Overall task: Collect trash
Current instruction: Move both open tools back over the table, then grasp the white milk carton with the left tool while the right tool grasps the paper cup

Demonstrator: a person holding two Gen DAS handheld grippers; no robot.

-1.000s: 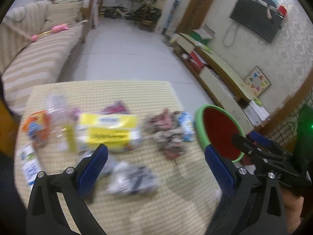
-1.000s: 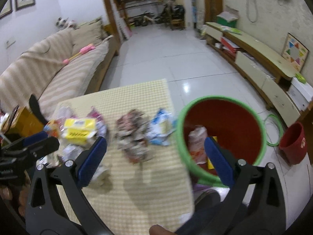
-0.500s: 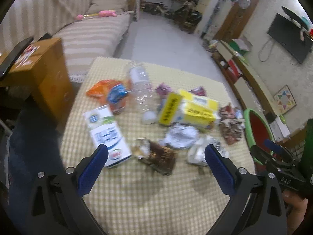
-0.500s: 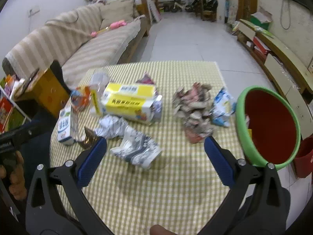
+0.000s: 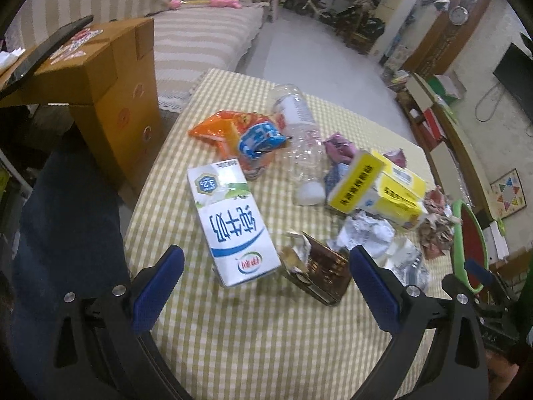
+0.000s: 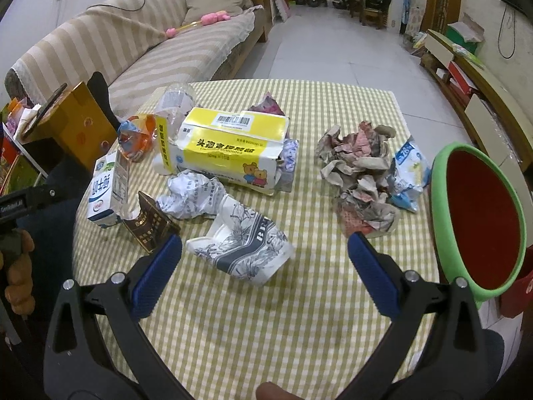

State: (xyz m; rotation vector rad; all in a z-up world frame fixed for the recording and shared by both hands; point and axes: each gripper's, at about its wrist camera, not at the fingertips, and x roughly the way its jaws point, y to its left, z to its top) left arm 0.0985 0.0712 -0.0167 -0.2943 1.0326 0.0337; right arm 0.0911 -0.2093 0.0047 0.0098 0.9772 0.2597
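Striped sofa, white tiled floor

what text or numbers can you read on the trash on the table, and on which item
"3.2": blue badge on the milk carton.
"纯牛奶": big blue characters on the same carton, upside down in the left wrist view.
"BI...": cut off, on the crumpled paper cup.
"28": partly readable, on the blue and white wrapper.
Yellow box: black characters and barcode digits, too blurred to read.
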